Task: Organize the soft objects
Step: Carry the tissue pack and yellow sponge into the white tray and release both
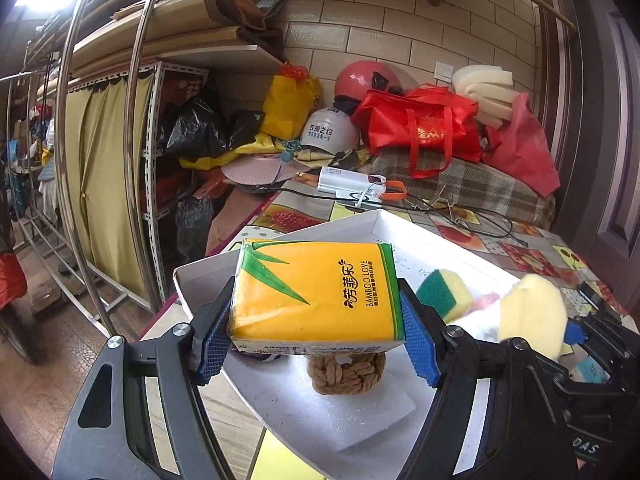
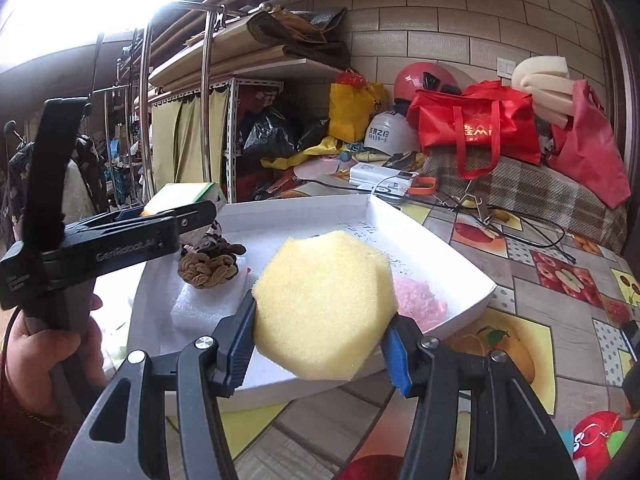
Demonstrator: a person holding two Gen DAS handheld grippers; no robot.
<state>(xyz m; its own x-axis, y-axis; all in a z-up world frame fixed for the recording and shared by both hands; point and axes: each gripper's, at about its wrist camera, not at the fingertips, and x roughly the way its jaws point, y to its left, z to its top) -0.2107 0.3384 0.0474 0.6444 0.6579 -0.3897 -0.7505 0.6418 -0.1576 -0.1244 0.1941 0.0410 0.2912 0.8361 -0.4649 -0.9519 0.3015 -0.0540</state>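
Note:
My left gripper (image 1: 316, 328) is shut on a yellow tissue pack (image 1: 316, 292) with green bamboo leaves, held above the white tray (image 1: 280, 396). My right gripper (image 2: 320, 344) is shut on a pale yellow sponge (image 2: 324, 304), held over the tray's near edge (image 2: 280, 388). That sponge also shows at the right of the left wrist view (image 1: 532, 312). In the tray lie a knotted rope ring (image 1: 346, 372) on white foam (image 1: 352, 412), a green-and-yellow scrub sponge (image 1: 444, 292) and a pink fluffy piece (image 2: 420, 300). The rope ring (image 2: 208, 268) shows in the right wrist view too.
The tray sits on a table with a fruit-pattern cloth (image 2: 560, 280). Behind it lie a white power bank (image 1: 348, 180), cables, helmets (image 1: 332, 132), a red bag (image 1: 420, 128) and foam blocks (image 1: 484, 92). A metal rack (image 1: 152, 140) stands left. A red plush (image 2: 596, 436) lies at lower right.

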